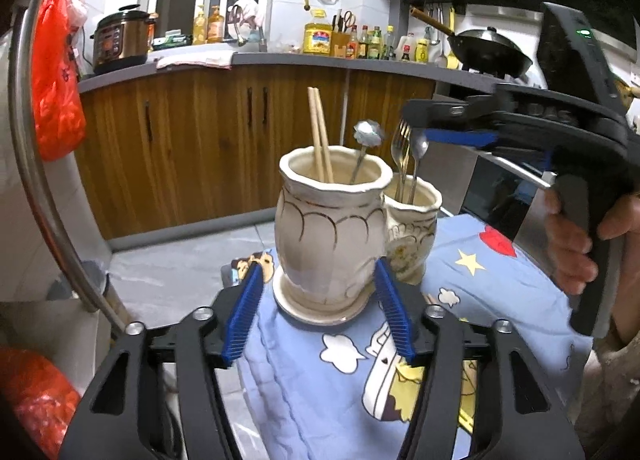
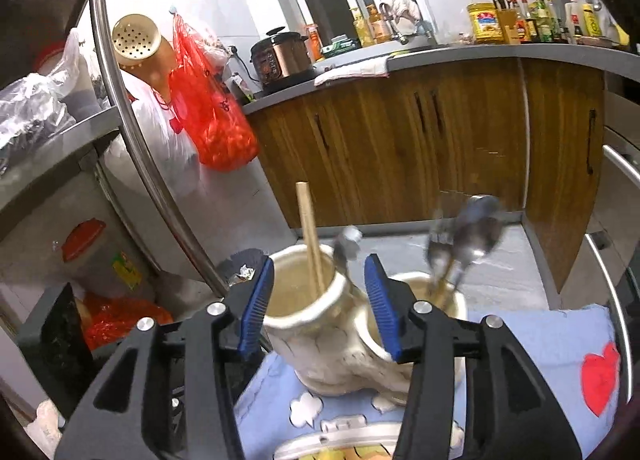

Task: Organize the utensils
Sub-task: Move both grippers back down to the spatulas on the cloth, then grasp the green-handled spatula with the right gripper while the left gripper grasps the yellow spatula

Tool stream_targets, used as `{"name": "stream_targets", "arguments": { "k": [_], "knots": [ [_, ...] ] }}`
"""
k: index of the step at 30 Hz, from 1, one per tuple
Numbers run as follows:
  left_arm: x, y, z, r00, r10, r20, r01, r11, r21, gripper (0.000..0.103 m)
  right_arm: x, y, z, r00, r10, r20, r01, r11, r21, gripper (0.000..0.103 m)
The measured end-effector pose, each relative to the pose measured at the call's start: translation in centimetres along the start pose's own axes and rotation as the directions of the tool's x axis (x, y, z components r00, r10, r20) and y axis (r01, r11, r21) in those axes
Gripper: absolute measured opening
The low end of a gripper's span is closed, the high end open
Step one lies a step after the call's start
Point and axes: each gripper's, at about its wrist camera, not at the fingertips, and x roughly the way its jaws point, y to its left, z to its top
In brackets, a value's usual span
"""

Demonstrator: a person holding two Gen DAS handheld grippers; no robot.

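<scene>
A cream double ceramic holder (image 1: 332, 227) stands on a blue cartoon cloth (image 1: 480, 280). Its large cup holds two wooden chopsticks (image 1: 320, 135) and a spoon with an ornate handle (image 1: 366, 139). Its small cup (image 1: 416, 219) holds a fork (image 1: 402, 151) and a spoon (image 1: 418, 159). My left gripper (image 1: 318, 292) is open, with its blue pads on either side of the large cup's base. My right gripper (image 2: 318, 300) is open and empty above the holder (image 2: 328, 320); it also shows in the left wrist view (image 1: 416, 119), over the small cup.
Wooden kitchen cabinets (image 1: 240, 131) and a grey counter with bottles, a pressure cooker (image 1: 120, 39) and a wok (image 1: 488, 47) lie behind. A steel rail (image 1: 36, 163) with a red bag (image 1: 56, 71) is on the left. An oven front (image 1: 492, 187) is on the right.
</scene>
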Motion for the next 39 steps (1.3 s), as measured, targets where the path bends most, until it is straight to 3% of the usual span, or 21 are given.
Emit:
{"name": "stream_targets", "arguments": {
  "k": [7,17,22,27,34,39],
  "knots": [
    [0.5,-2.3,-2.0,0.991,0.026,-0.128,-0.027,1.0,-0.01,0.064,-3.7,-3.0,-4.4,0.992,-0.077,-0.1,0.076,0.997,-0.015,0.061],
    [1.8,-4.1,-5.7,0.958,0.02,-0.287,-0.05,0.994,-0.095,0.067,-4.3,-6.6,-12.2,0.947,-0.131,-0.294,0.138,0.99,0.003,0.062],
    [2.5,-5.2,-7.1,0.942,-0.009,-0.336,-0.049,0.986,-0.162,0.067,-4.0,-6.2,-14.1,0.93,-0.114,-0.349,0.123,0.992,0.003,0.047],
    [3.0,-6.7,-7.4,0.936,-0.035,-0.349,-0.034,0.982,-0.188,0.053,-3.4,-5.0,-15.4,0.916,-0.097,-0.39,0.099,0.995,-0.015,0.032],
    [4.3,-8.3,-7.3,0.923,-0.085,-0.375,0.007,0.979,-0.205,0.034,-2.0,-4.4,-16.1,0.892,-0.118,-0.437,0.12,0.993,-0.023,0.027],
    [5.4,-8.5,-7.5,0.915,-0.072,-0.397,-0.007,0.981,-0.193,0.024,-1.3,-4.3,-16.5,0.885,-0.125,-0.449,0.125,0.992,-0.028,0.02]
  ]
}}
